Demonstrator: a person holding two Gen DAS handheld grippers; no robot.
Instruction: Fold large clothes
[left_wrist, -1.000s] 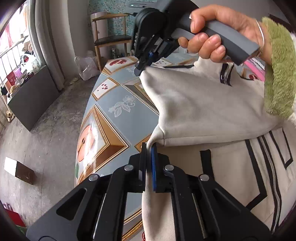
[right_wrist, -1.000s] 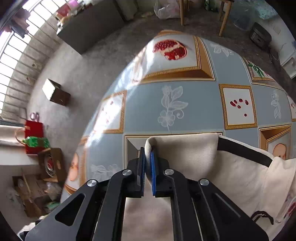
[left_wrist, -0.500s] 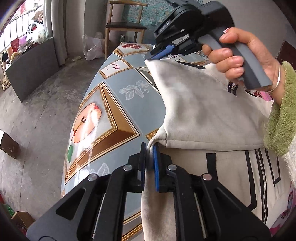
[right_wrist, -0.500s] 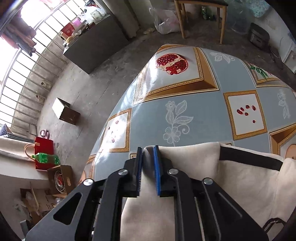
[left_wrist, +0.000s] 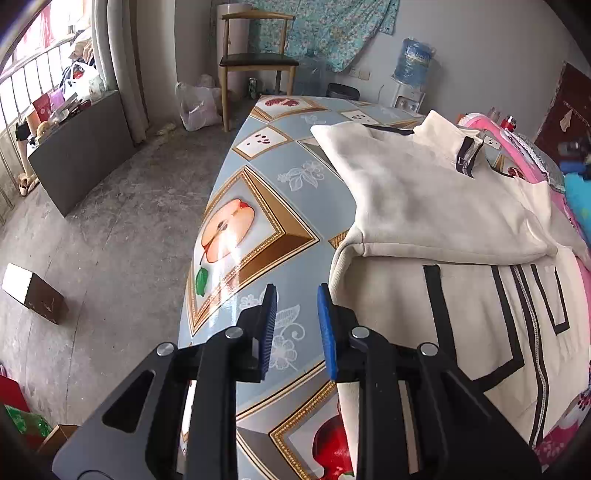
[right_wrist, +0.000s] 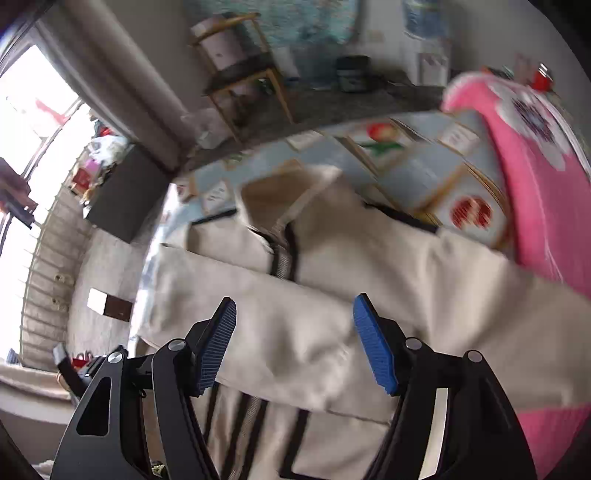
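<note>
The cream jacket (left_wrist: 424, 206) with black trim lies flat on the counter (left_wrist: 258, 206), which carries a blue cloth printed with framed fruit pictures. One panel of the jacket is folded over the body, forming a doubled layer whose lower hem runs across the garment; below that hem, the black stripe pattern and the zipper (left_wrist: 535, 332) are exposed. The jacket's left edge lies well in from the counter's left edge, with bare cloth between them. A pink blanket (left_wrist: 517, 147) sits on the far right side of the counter, touching the jacket.

Left gripper (left_wrist: 297, 328): the fingers have just been opening and now stand apart with a clear gap. Only the counter cloth shows between them. The blue pad of the right-hand finger (left_wrist: 327, 332) is just beside the jacket's edge; whether it touches cannot be determined.

Right gripper (right_wrist: 295, 343): the fingers have just been opening and now stand wide apart, released, above the folded jacket (right_wrist: 332, 295). No fabric is pinched between them. This view is motion-blurred.

Beyond the counter, on the concrete floor, stand a wooden chair (left_wrist: 255, 66), a white plastic bag (left_wrist: 195, 107) and a small box (left_wrist: 33, 291). A water dispenser (left_wrist: 412, 74) stands against the far wall.
</note>
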